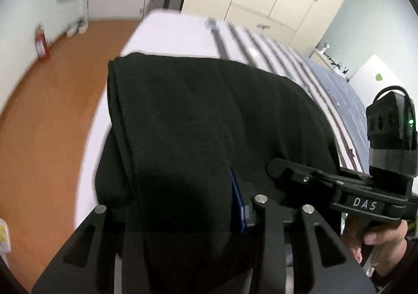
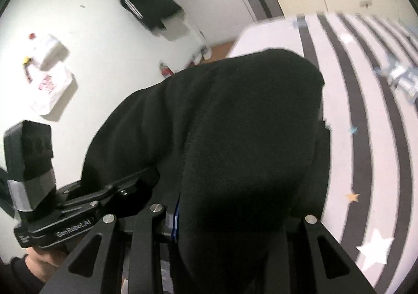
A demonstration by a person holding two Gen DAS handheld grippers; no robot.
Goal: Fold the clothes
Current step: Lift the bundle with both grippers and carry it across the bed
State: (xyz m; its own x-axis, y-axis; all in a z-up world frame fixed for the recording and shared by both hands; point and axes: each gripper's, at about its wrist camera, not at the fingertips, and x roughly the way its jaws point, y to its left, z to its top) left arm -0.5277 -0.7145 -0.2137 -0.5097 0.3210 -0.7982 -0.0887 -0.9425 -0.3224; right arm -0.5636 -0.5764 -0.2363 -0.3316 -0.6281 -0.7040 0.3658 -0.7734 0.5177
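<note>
I carry a black garment [image 1: 198, 121] over the striped bed [image 1: 177, 33], draped thick across both claws so it stays doubled. My left gripper [image 1: 183, 215] and right gripper [image 2: 235, 218] each clamp bunched cloth, side by side.
</note>
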